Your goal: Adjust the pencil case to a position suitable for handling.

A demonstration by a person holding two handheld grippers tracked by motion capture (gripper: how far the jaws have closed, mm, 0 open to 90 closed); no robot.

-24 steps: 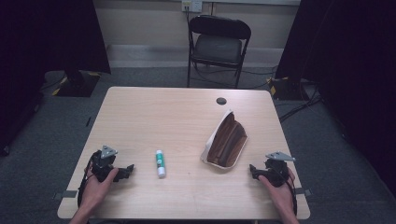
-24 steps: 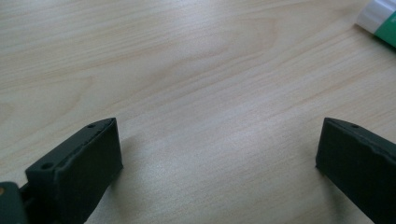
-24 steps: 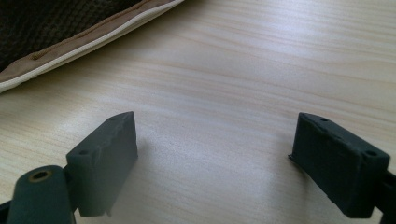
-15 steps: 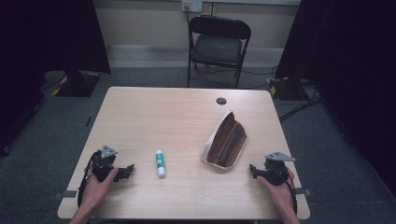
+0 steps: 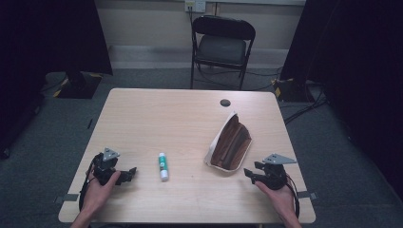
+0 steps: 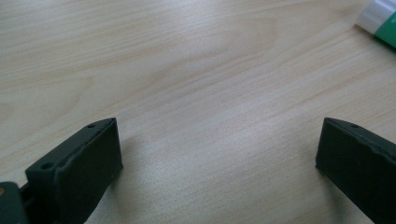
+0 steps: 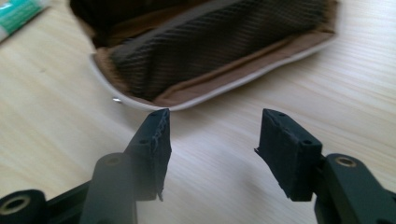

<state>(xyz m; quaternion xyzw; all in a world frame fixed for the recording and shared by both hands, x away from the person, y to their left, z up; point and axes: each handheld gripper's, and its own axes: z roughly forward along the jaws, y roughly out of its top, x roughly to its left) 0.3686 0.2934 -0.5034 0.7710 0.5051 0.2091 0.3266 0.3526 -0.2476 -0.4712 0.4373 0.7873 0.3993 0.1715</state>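
Green-and-white glue stick (image 6: pixel 379 21) cut off beyond the empty left tongs (image 6: pixel 219 163)

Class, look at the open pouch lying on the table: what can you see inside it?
Inside the pouch only brown ribbed lining shows, with no loose item visible. Its deeper end is dark and folded over, so anything lying there is hidden.
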